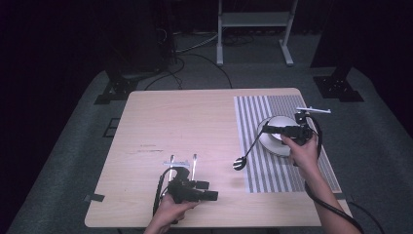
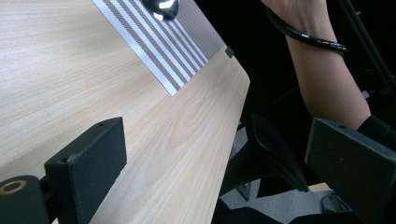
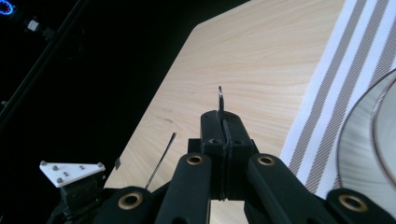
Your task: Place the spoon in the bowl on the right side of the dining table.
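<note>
My right gripper [image 1: 267,129] is shut on the handle of a dark spoon [image 1: 249,148], above the left rim of a white bowl [image 1: 273,142]. The spoon slants down and left, and its shiny bowl end [image 2: 161,7] hangs by the left edge of the striped placemat [image 1: 258,170]. In the right gripper view the jaws are pressed together [image 3: 222,133] with a thin end of the spoon [image 3: 220,99] poking out beyond them. My left gripper [image 1: 207,190] sits near the table's front edge, pointing right. Its jaws stand wide apart [image 2: 219,154] with nothing between them.
The placemat [image 3: 327,93] covers the right part of the wooden table [image 1: 185,122], with the white bowl [image 3: 373,140] on it. A slim metal piece [image 1: 194,165] lies just beyond the left gripper. Dark floor, cables and a white stand [image 1: 253,29] lie behind the table.
</note>
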The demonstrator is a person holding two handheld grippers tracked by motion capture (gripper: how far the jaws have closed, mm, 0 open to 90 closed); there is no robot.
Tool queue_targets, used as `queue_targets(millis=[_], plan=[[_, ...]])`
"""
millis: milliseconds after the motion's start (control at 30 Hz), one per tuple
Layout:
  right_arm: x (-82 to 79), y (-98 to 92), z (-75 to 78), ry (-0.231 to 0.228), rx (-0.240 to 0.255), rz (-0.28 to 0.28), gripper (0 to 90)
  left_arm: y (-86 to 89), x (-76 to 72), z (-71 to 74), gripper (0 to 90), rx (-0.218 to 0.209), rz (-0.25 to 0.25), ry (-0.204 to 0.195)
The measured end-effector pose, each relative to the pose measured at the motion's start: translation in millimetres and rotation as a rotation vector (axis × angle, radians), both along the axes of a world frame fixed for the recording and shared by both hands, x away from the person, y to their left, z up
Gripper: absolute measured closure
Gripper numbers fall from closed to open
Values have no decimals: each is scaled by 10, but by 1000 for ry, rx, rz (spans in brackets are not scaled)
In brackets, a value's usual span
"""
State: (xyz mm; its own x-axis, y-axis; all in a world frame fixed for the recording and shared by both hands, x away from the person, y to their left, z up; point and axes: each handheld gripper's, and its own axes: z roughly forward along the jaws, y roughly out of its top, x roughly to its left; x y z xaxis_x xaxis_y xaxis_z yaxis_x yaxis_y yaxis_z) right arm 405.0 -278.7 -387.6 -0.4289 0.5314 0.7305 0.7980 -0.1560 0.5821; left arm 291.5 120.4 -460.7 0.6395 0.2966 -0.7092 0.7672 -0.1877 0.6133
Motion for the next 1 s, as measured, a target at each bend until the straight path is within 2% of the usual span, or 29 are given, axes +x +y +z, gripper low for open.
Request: queue_targets(millis=[467, 1000], plan=[[131, -276, 90, 2, 5, -92, 893, 36, 6, 2, 39, -1, 14, 1], [189, -508, 236, -8, 11, -164, 893, 60, 10, 4, 39, -1, 25, 0]])
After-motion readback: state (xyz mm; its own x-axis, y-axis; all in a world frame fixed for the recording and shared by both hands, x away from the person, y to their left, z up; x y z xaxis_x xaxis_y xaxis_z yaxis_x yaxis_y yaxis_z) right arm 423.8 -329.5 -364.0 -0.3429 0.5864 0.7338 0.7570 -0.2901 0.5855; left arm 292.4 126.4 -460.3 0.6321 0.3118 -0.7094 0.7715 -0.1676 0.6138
